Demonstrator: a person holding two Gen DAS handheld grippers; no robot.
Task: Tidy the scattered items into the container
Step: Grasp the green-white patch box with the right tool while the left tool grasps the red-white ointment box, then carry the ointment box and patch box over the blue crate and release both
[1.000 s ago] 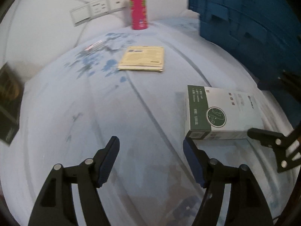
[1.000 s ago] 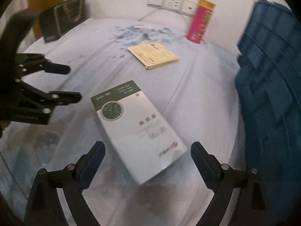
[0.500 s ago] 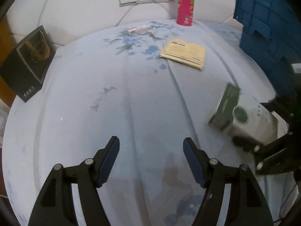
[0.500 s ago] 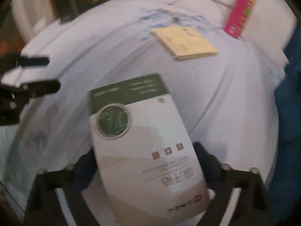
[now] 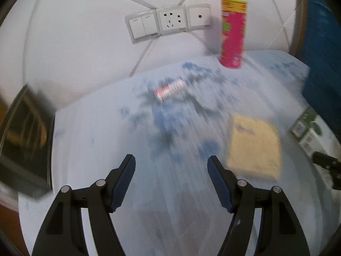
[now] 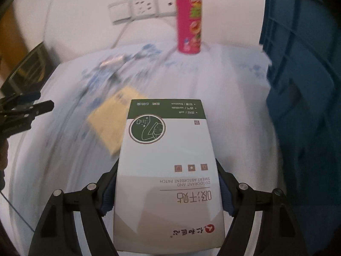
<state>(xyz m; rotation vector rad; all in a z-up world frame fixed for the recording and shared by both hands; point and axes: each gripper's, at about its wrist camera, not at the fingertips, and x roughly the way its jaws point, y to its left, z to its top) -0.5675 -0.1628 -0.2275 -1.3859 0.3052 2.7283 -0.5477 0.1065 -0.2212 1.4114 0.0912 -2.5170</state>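
Low centre in the right wrist view, the right gripper [image 6: 166,192] is closing on the box [image 6: 168,166], clamped near one end, so it could pivot or slip. The left gripper [image 5: 171,181] is half open, empty. Mid-frame lies the pad [image 5: 253,147]; beyond, the tube [image 5: 170,89] and can [image 6: 188,19]. The crate [image 6: 302,85] walls the right edge; its rim could catch the box.
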